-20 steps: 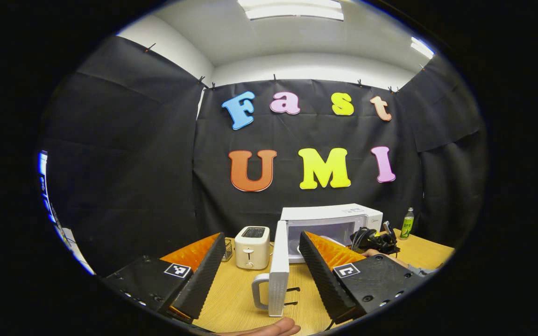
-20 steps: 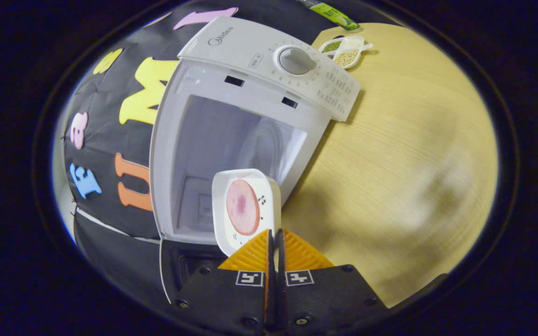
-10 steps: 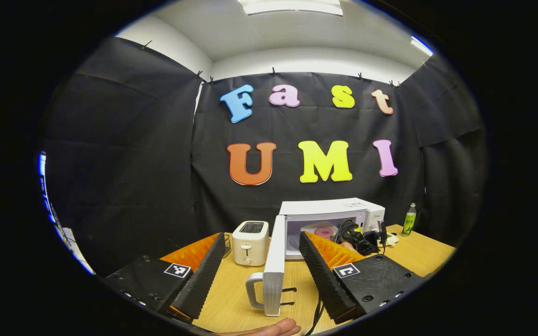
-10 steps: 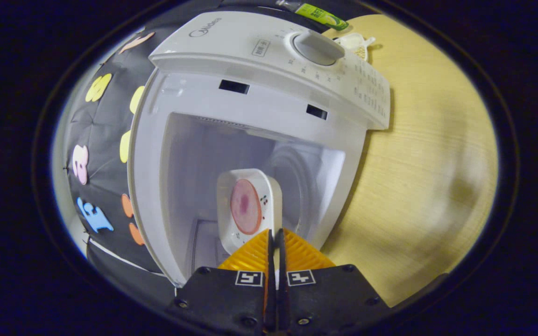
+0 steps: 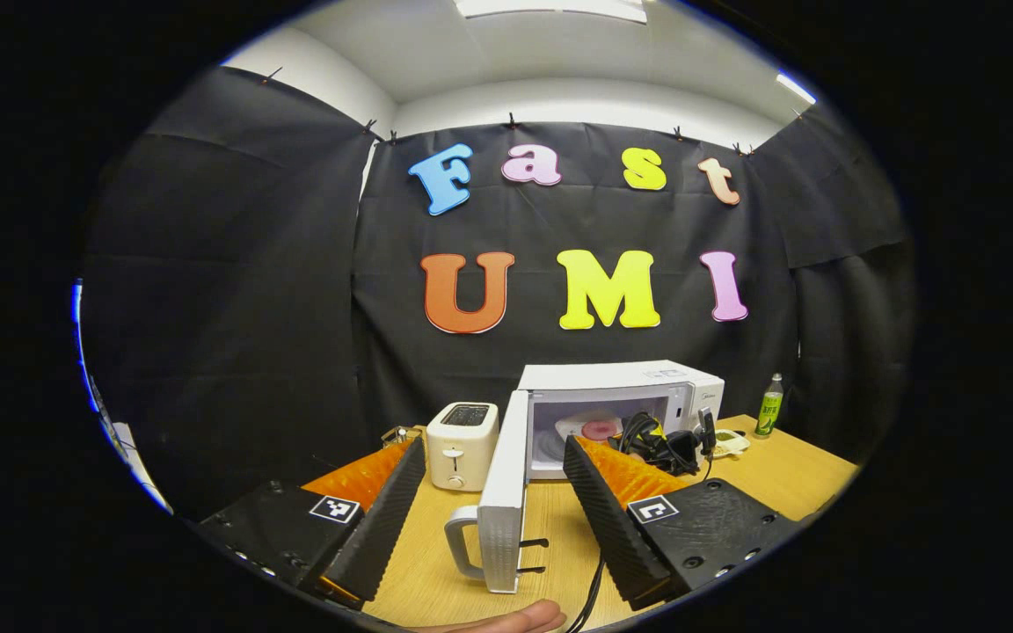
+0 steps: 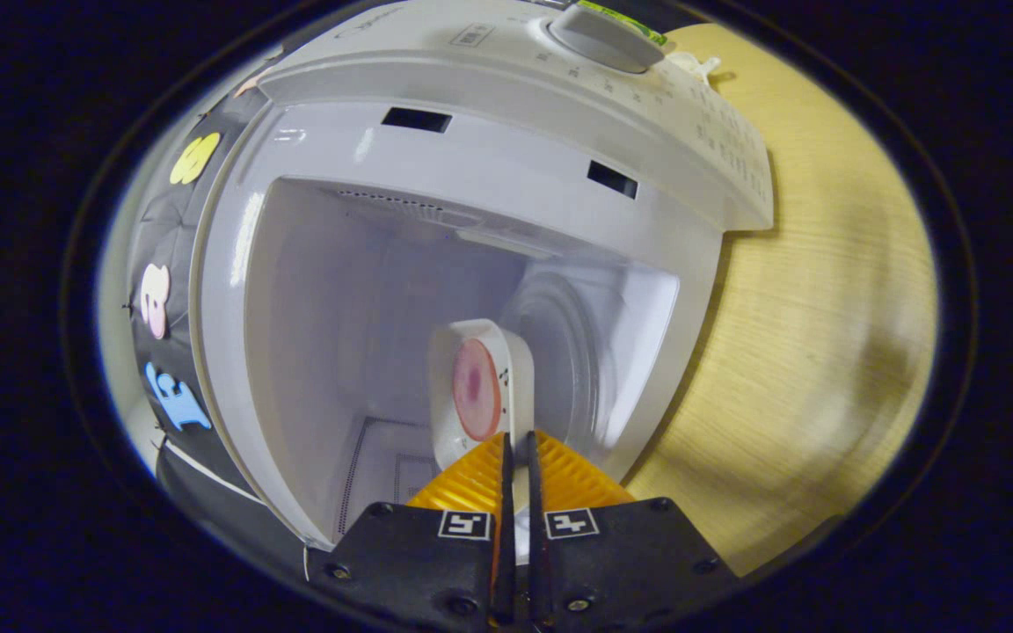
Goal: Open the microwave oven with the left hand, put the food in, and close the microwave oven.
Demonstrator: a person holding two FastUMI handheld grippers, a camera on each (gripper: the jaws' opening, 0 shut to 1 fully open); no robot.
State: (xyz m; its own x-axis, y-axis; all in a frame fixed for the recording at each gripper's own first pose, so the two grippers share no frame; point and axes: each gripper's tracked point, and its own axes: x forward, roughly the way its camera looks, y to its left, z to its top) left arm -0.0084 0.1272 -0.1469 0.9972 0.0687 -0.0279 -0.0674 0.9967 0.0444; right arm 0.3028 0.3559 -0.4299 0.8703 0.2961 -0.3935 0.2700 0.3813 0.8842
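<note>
The white microwave (image 5: 621, 378) stands at the back of the wooden table with its door (image 5: 503, 519) swung wide open toward me, handle at the near end. My left gripper (image 5: 493, 514) is open, its fingers either side of the door's edge without touching it. In the right gripper view my right gripper (image 6: 517, 448) is shut on the rim of a white plate (image 6: 480, 387) carrying a pink slice of food (image 6: 475, 389). The plate is inside the microwave cavity (image 6: 357, 308), beside the round turntable (image 6: 568, 352). The same plate (image 5: 593, 428) shows inside the oven in the left gripper view.
A white toaster (image 5: 462, 432) stands left of the microwave. A green bottle (image 5: 768, 405) and a small dish (image 5: 729, 441) sit at its right. The timer knob (image 6: 603, 35) is on the control panel. Bare wooden table (image 6: 805, 290) lies beside the oven. A hand (image 5: 506, 619) shows at the bottom edge.
My right gripper has carried the plate forward from in front of the oven into the cavity. The left gripper has drawn back a little, staying open beside the door.
</note>
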